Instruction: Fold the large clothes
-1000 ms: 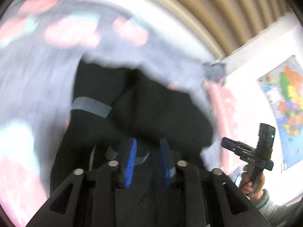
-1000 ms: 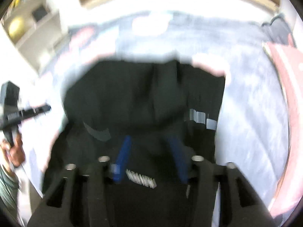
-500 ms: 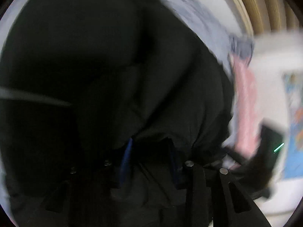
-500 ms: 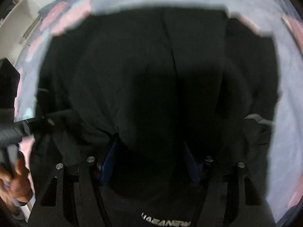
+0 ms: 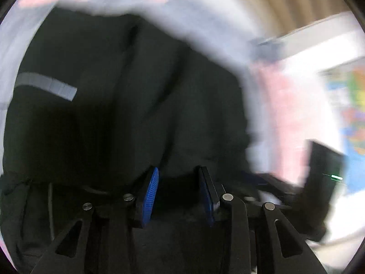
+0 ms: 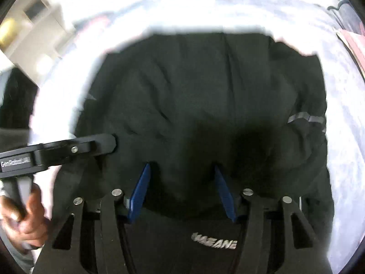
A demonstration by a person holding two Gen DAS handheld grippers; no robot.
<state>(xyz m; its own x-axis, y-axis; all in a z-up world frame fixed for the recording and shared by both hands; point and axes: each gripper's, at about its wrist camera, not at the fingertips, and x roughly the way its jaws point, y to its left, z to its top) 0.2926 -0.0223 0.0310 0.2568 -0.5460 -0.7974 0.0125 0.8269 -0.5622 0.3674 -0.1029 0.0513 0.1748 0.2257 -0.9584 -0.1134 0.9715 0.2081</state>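
A black garment [image 5: 136, 102] with a grey reflective stripe [image 5: 45, 85] lies on a pale grey and pink bedsheet [image 5: 205, 22]. My left gripper [image 5: 178, 173] has a fold of that black cloth between its blue pads; its jaws are opening slightly. In the right wrist view the same garment [image 6: 205, 91] fills the middle, its stripe [image 6: 305, 117] at the right. My right gripper [image 6: 182, 166] grips the garment's near fold, its jaws closing on it, above a silver printed logo [image 6: 214, 243]. The left gripper [image 6: 109, 142] reaches in from the left, held by a hand [image 6: 22, 217].
The bedsheet [image 6: 342, 137] shows around the garment on all far sides. A pink cloth [image 5: 285, 114] lies to the right, with a wall map [image 5: 355, 114] beyond it. Shelves [image 6: 34, 34] stand at the far left, a wooden headboard [image 5: 262, 0] behind the bed.
Both grippers have come down towards the bed with the black fold between their pads, so the garment fills more of each view. The right pads stand a little closer together.
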